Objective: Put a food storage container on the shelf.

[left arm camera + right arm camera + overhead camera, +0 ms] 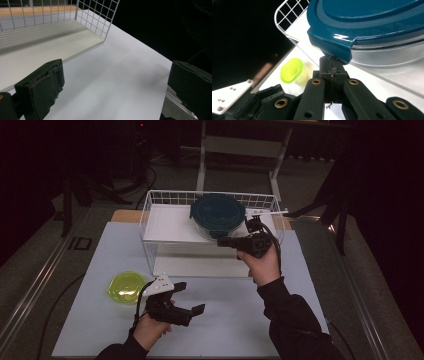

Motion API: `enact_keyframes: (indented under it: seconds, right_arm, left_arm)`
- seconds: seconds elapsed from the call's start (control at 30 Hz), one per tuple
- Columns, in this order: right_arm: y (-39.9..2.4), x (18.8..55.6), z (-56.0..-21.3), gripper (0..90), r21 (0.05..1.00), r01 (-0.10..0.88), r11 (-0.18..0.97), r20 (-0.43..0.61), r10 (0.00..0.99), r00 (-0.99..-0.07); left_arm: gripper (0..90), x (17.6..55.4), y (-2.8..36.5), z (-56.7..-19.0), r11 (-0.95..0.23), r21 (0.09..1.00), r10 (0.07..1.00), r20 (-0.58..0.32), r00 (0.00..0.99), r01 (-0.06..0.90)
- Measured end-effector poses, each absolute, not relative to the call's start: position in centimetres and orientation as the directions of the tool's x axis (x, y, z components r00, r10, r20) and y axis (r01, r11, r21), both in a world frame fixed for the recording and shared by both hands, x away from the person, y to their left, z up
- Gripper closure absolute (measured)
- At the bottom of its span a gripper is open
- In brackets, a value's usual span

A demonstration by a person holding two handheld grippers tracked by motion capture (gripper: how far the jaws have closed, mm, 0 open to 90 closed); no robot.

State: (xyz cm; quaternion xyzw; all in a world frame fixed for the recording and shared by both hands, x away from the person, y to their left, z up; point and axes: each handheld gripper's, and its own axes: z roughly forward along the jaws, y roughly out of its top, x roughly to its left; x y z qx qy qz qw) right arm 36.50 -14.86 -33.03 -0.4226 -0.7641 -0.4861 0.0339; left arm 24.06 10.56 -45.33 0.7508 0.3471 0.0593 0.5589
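Container (218,216): round, clear-walled bowl under a dark teal lid with a corner tab; stands on the upper white shelf of a wire rack (150,205) at the far side of the desk (235,320). Right hand-held gripper (222,241): jaws closed together, tips at the container's near lower edge just under the lid tab, apparently touching, though the contact is hard to confirm. Left hand-held gripper (192,297): jaws wide apart, nothing between them, low over the desk, well apart from the container. Small yellow-green lidded cup (126,287): on the desk, just beside the left hand-held gripper.
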Motion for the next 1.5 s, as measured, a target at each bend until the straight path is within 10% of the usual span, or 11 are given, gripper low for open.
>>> enact_keyframes:
  seconds: [0.63, 1.5]
  right_arm:
    - [-15.0, 38.0, -32.9, 89.6, 0.712, 0.687, 0.146, 0.465, 0.635, -0.617]
    - [-16.3, 31.5, -35.7, 21.1, 0.809, 0.545, 0.221, 0.338, 0.585, -0.738]
  left_arm:
    - [0.2, 23.9, 10.5, -45.4, -0.143, 0.884, 0.589, -0.285, 0.757, 0.444]
    - [0.3, 22.9, 12.5, -43.9, -0.171, 0.887, 0.517, -0.289, 0.805, 0.428]
